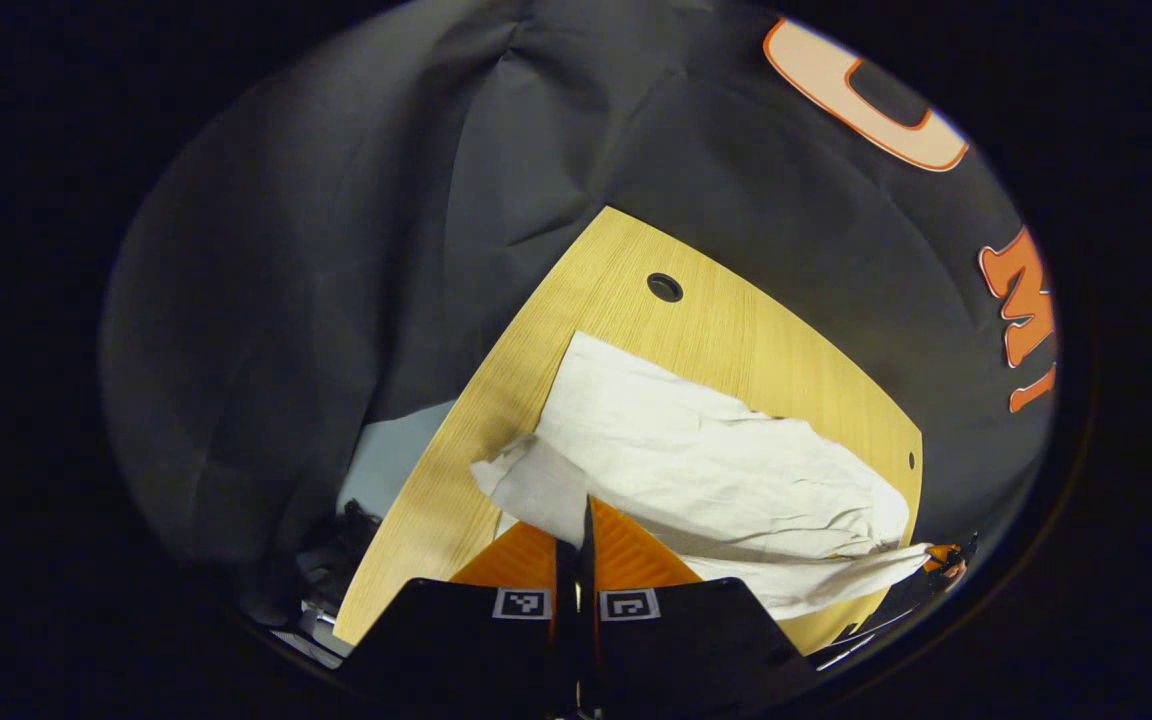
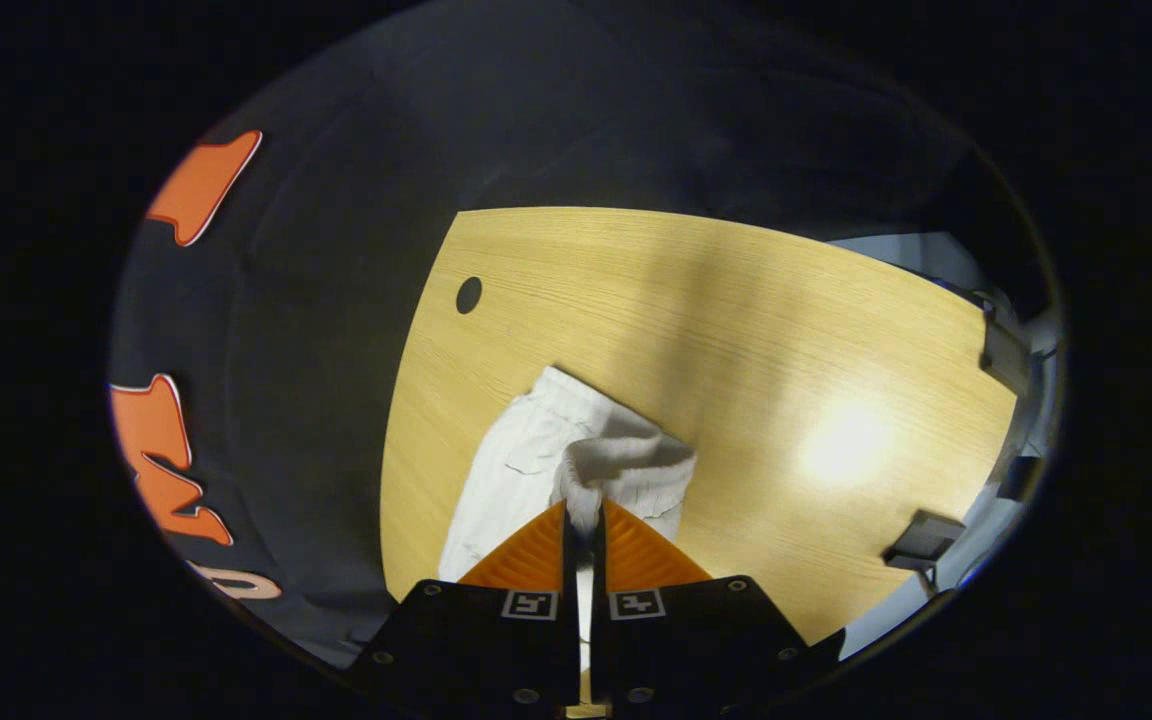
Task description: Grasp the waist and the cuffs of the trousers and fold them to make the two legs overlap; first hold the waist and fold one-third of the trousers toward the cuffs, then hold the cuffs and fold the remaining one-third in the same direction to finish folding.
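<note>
White trousers (image 1: 726, 470) lie crumpled across the wooden table (image 1: 636, 270) in the left gripper view. My left gripper (image 1: 586, 510) is shut, its tips pinching the near raised edge of the cloth. At the far right end of the cloth, the other gripper (image 1: 946, 562) holds a pulled-out corner. In the right gripper view the trousers (image 2: 536, 450) run away to the left. My right gripper (image 2: 586, 515) is shut on a bunched end of them, and cloth shows between the fingers (image 2: 536, 550).
The table has a round cable hole (image 1: 664, 287) (image 2: 469, 294) near its far edge. Black cloth walls stand close behind. Dark fittings (image 2: 921, 537) sit at the table's right edge, and dark clutter (image 1: 336, 560) lies below its left edge. Bare wood (image 2: 786, 350) spreads to the right.
</note>
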